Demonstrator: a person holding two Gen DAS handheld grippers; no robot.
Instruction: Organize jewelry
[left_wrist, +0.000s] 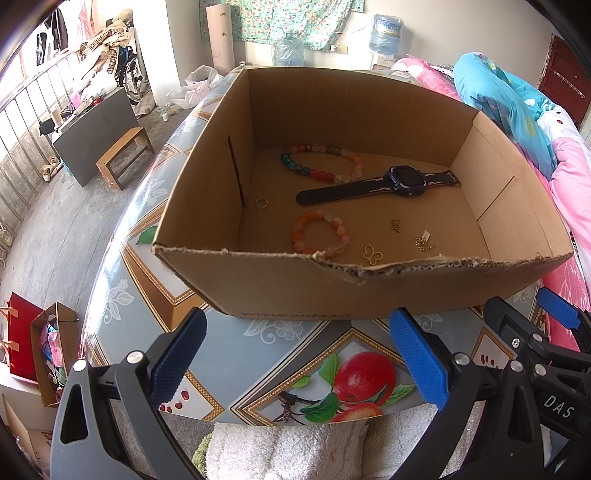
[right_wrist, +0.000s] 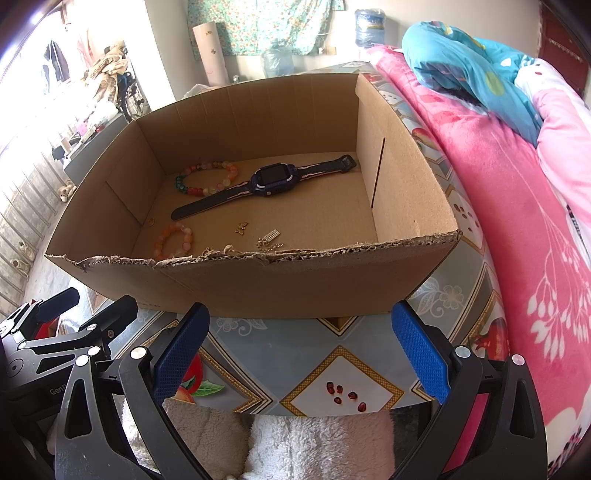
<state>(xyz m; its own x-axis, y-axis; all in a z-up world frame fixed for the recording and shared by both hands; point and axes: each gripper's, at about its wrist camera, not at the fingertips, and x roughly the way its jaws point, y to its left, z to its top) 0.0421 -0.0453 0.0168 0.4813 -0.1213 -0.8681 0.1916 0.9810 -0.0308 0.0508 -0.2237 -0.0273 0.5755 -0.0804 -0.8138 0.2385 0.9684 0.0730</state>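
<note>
All jewelry sits inside the cardboard box (left_wrist: 280, 295) on the table (left_wrist: 280, 354): long bead bracelet (left_wrist: 320, 163), watch (left_wrist: 404, 181), small bead bracelet (left_wrist: 320, 236), gold ring (left_wrist: 261, 202) and charms (left_wrist: 373, 254), loosely spread, which fits sorting either pending or complete. Any pick should come in over the torn near wall, pinching small pieces square. Left gripper (left_wrist: 308, 360) and right gripper (right_wrist: 301, 354) hover before the box, fingers wide apart, holding and touching nothing.

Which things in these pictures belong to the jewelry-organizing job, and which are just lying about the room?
Belong to the job:
cardboard box
multicolour bead bracelet
orange bead bracelet
watch
gold ring
butterfly charm
left gripper and right gripper, both open and empty

Just lying about:
pink blanket
water jugs
wooden stool
</note>
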